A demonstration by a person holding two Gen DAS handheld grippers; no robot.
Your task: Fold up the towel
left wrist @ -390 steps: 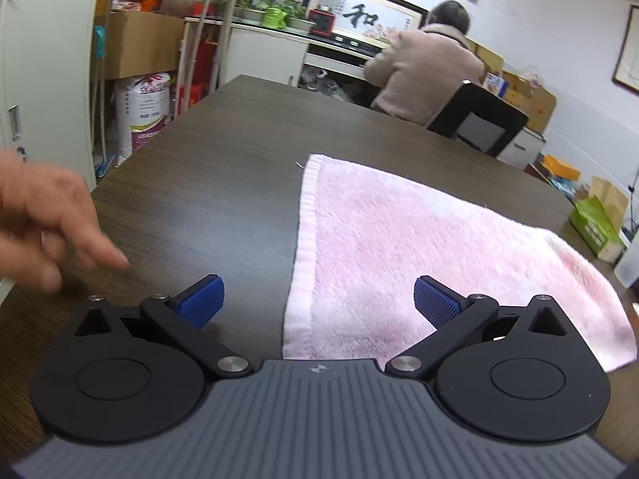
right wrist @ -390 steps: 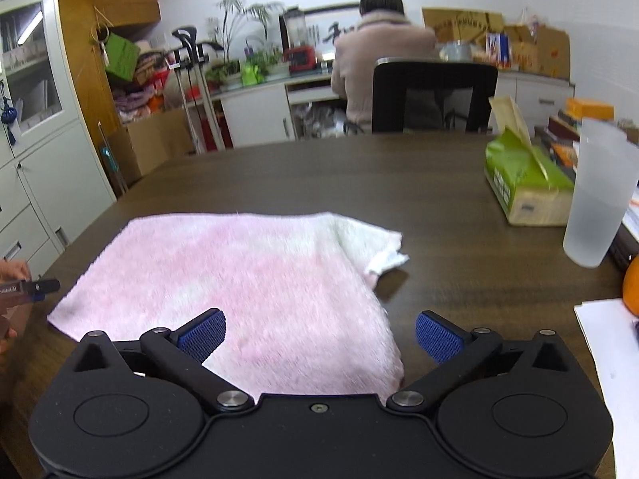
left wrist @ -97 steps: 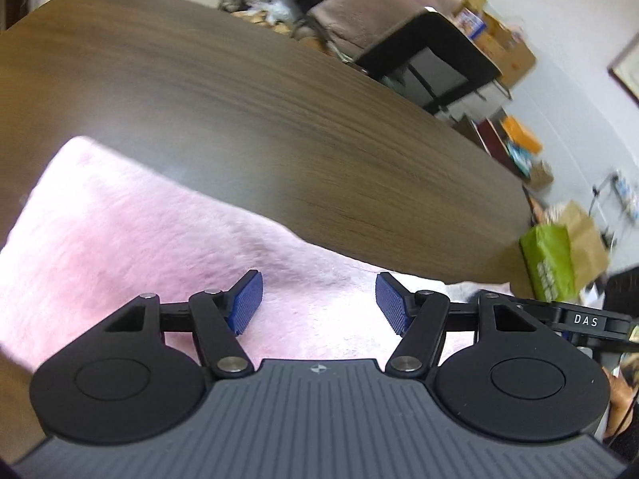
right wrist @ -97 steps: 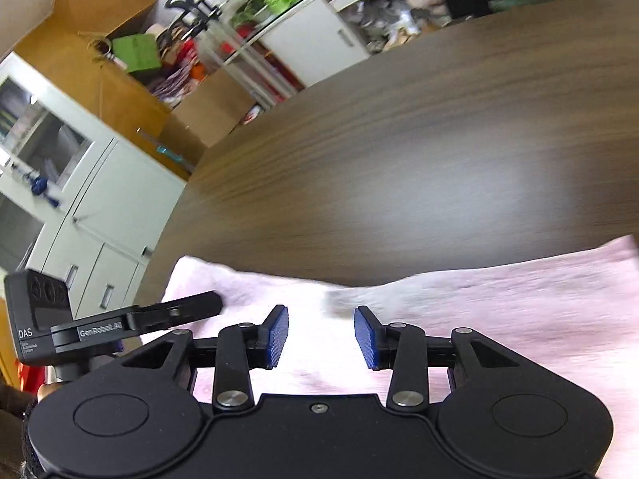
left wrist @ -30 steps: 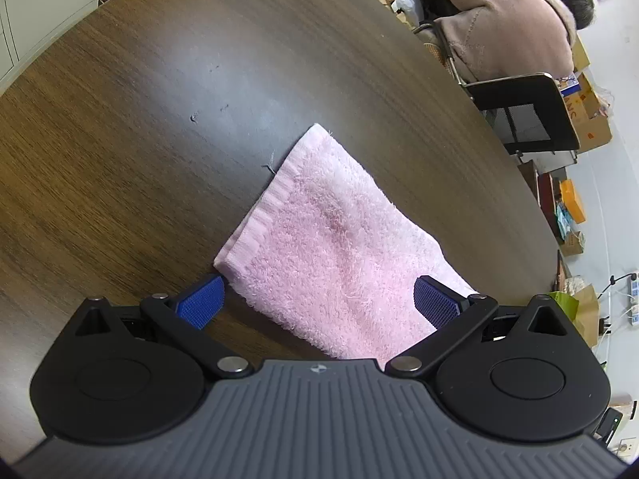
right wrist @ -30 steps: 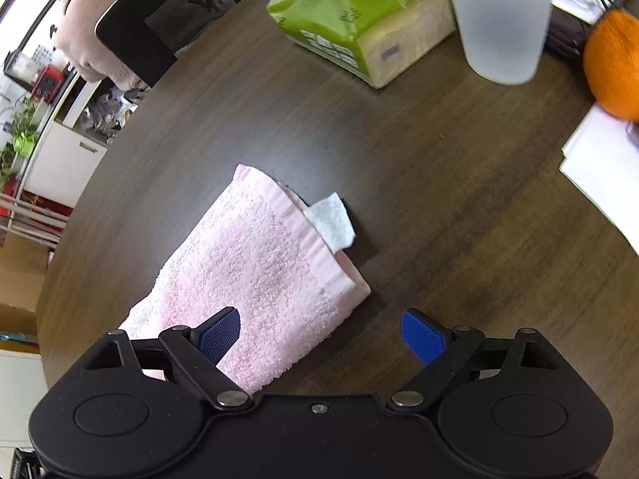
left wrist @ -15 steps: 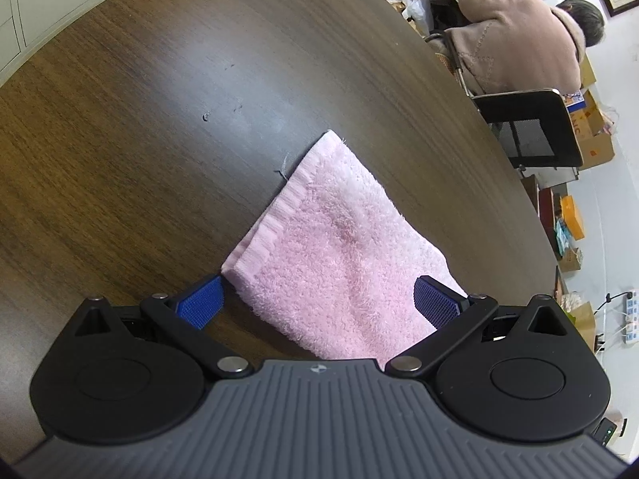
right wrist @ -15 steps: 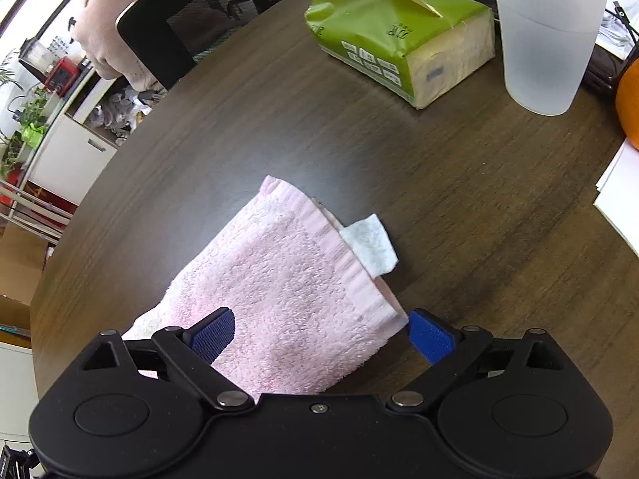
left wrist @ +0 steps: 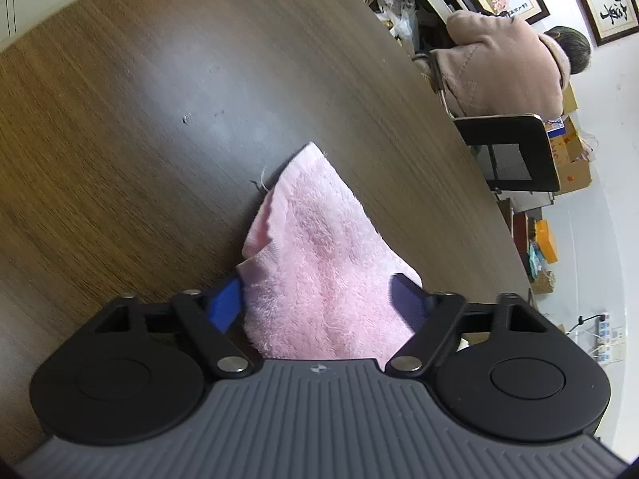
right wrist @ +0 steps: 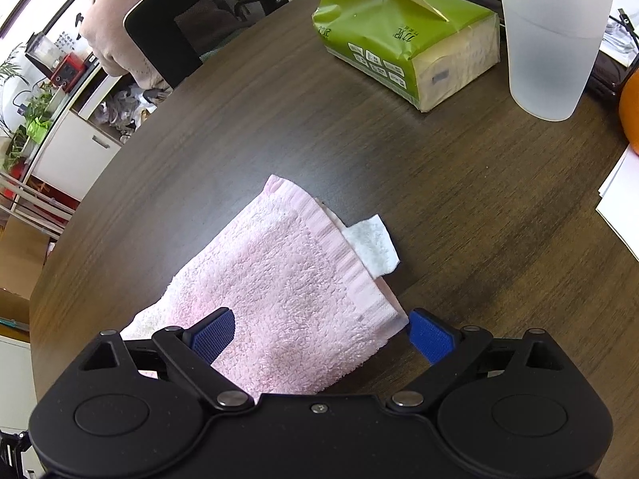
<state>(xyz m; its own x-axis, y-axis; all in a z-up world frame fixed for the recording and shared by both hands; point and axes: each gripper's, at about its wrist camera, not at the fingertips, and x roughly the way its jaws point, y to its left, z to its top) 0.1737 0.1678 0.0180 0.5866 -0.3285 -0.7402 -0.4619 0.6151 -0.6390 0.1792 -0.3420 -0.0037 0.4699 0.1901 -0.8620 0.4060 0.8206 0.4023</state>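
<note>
The pink towel [left wrist: 319, 247] lies folded into a narrow strip on the dark wooden table [left wrist: 120, 119]. My left gripper [left wrist: 317, 305] is open, its blue pads either side of the towel's near left end, whose edge is slightly lifted. In the right wrist view the towel [right wrist: 279, 279] shows its striped hem and a white label [right wrist: 371, 245] sticking out. My right gripper [right wrist: 319, 335] is open, its pads straddling the towel's near right end.
A green tissue pack [right wrist: 403, 36], a frosted plastic cup [right wrist: 555, 36], an orange [right wrist: 631, 107] and white papers [right wrist: 623, 203] sit at the table's right. A person in a beige jacket [left wrist: 503, 68] sits on a black chair [left wrist: 511, 151] beyond the far edge.
Both grippers have moved down and closer to the towel's ends. The left gripper's jaws have narrowed around the left end, and that edge now bunches up a little.
</note>
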